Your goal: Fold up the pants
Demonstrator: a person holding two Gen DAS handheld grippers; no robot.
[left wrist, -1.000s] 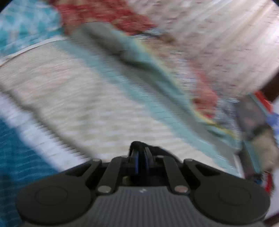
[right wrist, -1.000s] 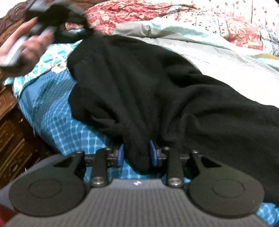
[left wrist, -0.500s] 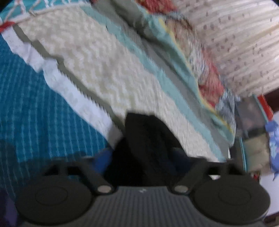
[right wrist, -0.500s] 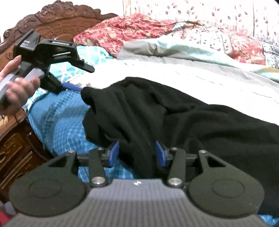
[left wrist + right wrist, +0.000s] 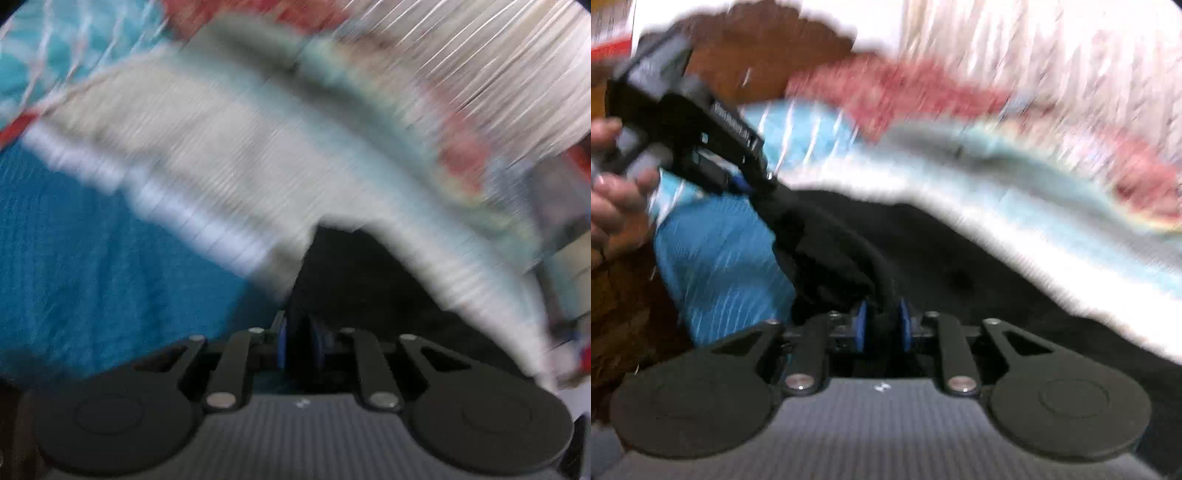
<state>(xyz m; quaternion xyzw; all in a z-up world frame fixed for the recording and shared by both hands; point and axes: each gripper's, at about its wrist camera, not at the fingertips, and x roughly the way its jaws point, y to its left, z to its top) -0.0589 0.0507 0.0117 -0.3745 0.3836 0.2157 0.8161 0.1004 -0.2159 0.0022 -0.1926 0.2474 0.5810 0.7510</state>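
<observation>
Lifted and stretched since half a second ago: black pants (image 5: 923, 258) on the bed (image 5: 713, 258), pulled taut from centre toward ten o'clock. Soft, limp, light; best held at edge corners. Pinched narrowly in right gripper (image 5: 881, 325) and left gripper (image 5: 299, 343).

Black pants (image 5: 960, 266) lie on the bed's blue sheet (image 5: 716, 266) and pale blanket (image 5: 229, 155).
</observation>
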